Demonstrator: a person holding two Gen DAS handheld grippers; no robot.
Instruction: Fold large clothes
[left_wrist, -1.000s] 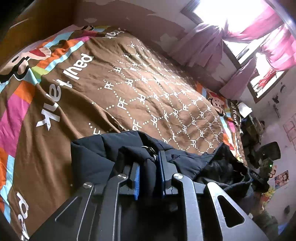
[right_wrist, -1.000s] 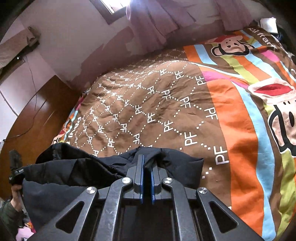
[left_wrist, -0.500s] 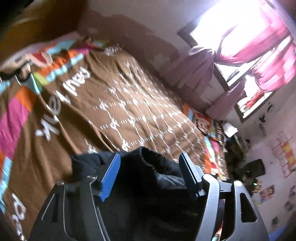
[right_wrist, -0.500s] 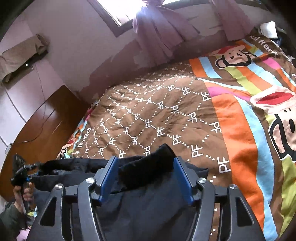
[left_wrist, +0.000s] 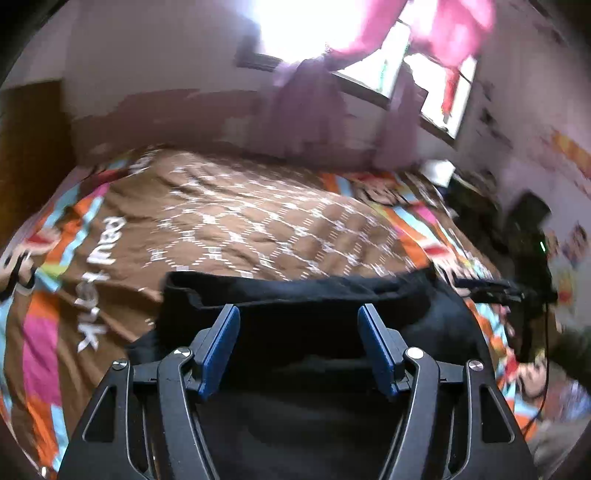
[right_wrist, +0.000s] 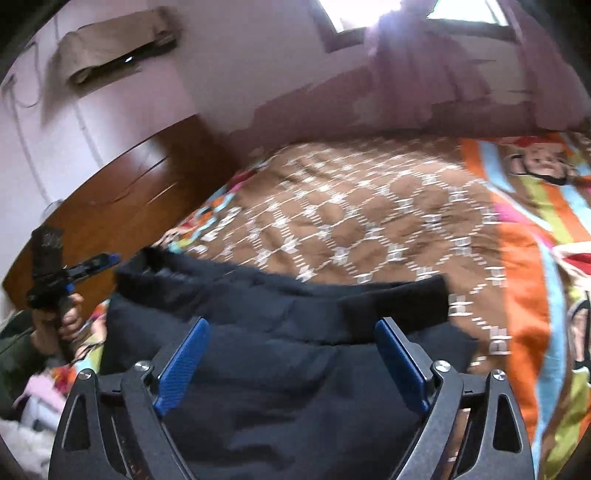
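Observation:
A large dark navy jacket lies spread on the near part of the bed, its ribbed hem edge facing the far side. It also shows in the right wrist view. My left gripper is open, its blue pads apart above the jacket, holding nothing. My right gripper is open too, hovering over the jacket near its right hem corner. The left gripper also shows at the left edge of the right wrist view, in a hand.
The bed carries a brown patterned cover with orange, pink and blue stripes. A wooden headboard stands at the left. Curtained windows line the far wall. Cluttered furniture stands right of the bed.
Both grippers were shut on the jacket's edge a second ago. They opened, let it go, and have pulled back and tilted up. The jacket now lies flatter on the bed.

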